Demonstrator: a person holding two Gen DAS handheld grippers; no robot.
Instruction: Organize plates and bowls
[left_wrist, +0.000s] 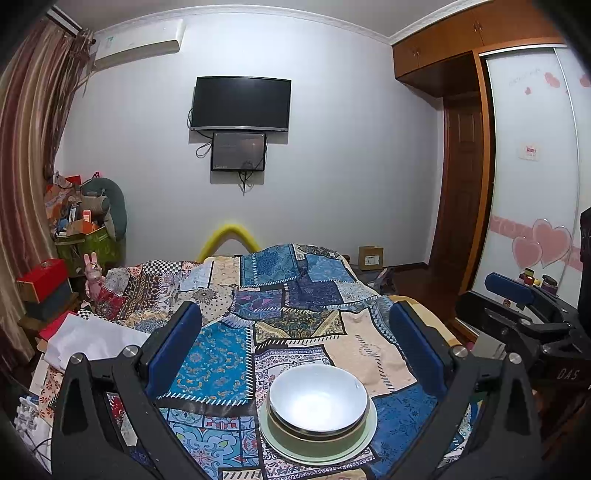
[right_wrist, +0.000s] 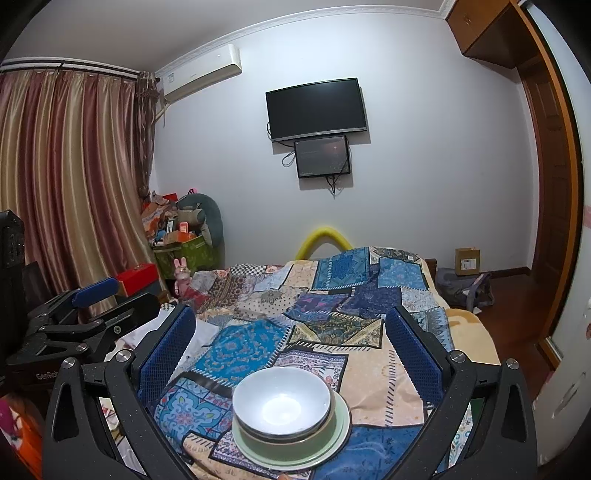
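Note:
A stack of dishes sits on the patchwork bedspread (left_wrist: 295, 302): a white bowl (left_wrist: 318, 398) nested in an olive-green bowl (left_wrist: 314, 441) on a pale green plate (left_wrist: 369, 432). The same white bowl (right_wrist: 282, 400), green bowl (right_wrist: 325, 430) and plate (right_wrist: 332, 448) show in the right wrist view. My left gripper (left_wrist: 295, 328) is open and empty, raised above the stack. My right gripper (right_wrist: 290, 328) is open and empty, also above it. The right gripper shows at the left view's right edge (left_wrist: 517, 295), the left gripper at the right view's left edge (right_wrist: 85, 299).
White cloth or paper (left_wrist: 92, 336) lies at the bed's left edge. Red boxes (left_wrist: 44, 277), a pink rabbit toy (left_wrist: 92, 273) and a full green bag (left_wrist: 88, 243) stand to the left by the curtain. A wardrobe (left_wrist: 532, 184) is on the right, a cardboard box (right_wrist: 467, 260) by the far wall.

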